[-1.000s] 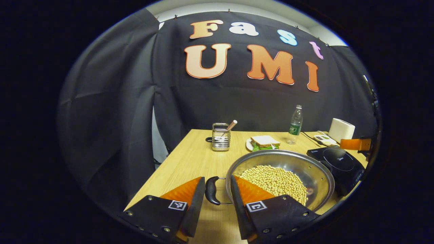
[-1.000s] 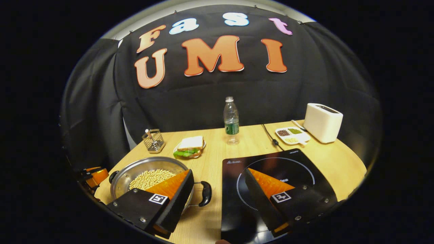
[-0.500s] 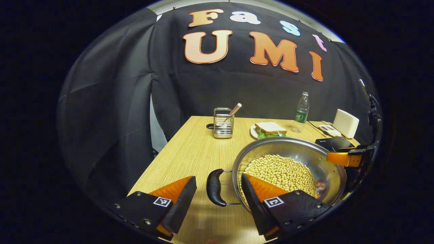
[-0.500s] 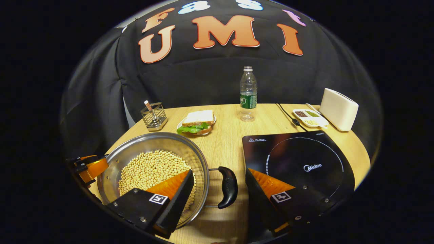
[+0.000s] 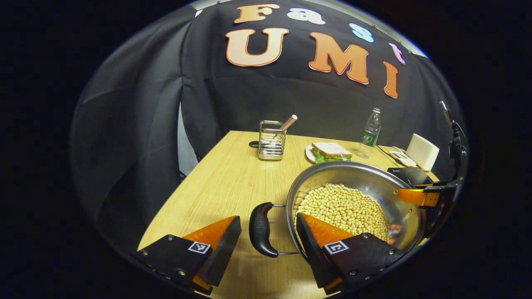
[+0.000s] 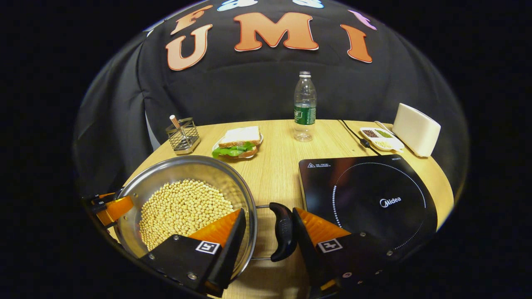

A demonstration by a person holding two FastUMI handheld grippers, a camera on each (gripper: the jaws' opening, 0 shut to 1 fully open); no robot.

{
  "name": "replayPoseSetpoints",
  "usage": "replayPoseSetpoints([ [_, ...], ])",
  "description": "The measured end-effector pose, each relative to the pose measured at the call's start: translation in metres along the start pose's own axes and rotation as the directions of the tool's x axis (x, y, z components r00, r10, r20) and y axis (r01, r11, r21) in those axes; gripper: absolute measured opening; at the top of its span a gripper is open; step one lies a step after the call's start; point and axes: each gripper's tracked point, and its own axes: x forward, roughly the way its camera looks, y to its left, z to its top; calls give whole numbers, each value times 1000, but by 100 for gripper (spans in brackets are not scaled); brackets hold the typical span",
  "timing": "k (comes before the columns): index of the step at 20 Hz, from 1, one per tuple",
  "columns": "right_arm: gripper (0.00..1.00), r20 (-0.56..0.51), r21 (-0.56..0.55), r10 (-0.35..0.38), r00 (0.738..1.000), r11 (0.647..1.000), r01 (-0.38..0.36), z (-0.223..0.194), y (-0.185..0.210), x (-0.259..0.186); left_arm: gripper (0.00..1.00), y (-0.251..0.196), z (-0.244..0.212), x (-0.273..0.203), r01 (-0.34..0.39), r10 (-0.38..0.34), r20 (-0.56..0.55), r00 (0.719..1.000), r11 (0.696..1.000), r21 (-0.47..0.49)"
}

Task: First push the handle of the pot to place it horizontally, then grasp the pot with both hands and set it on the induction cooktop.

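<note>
My left cam looks from the pot (image 5: 353, 199)'s left end, my right cam from its right; both share it close.

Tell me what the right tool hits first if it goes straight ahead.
Most likely the pot's black handle, which sits between the right tool's open fingers, touching one. Depth is unclear.

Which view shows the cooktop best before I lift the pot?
The right gripper view: the cooktop lies flat beside the pot, its whole top and ring in sight. In the left gripper view, the cooktop is a dark sliver behind the pot's far rim.
</note>
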Motion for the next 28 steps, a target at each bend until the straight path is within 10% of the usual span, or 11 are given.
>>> replayPoseSetpoints([
  [4,65,16,-23,5,1000,1000,-5,1,4,0,85,-8,-2,4,38,-38,-11,999,998,-54],
  [6,61,22,-25,12,1000,1000,-11,1,4,0,64,-8,-5,4,18,-19,-32,999,999,-43],
  [12,50,8,11,55,998,998,-55,5,10,-4,51,-4,-2,-6,-50,48,-37,998,996,-77],
  [28,49,144,61,49,988,996,-59,63,-60,-68,53,-90,70,-51,-6,6,84,996,1000,-6],
])
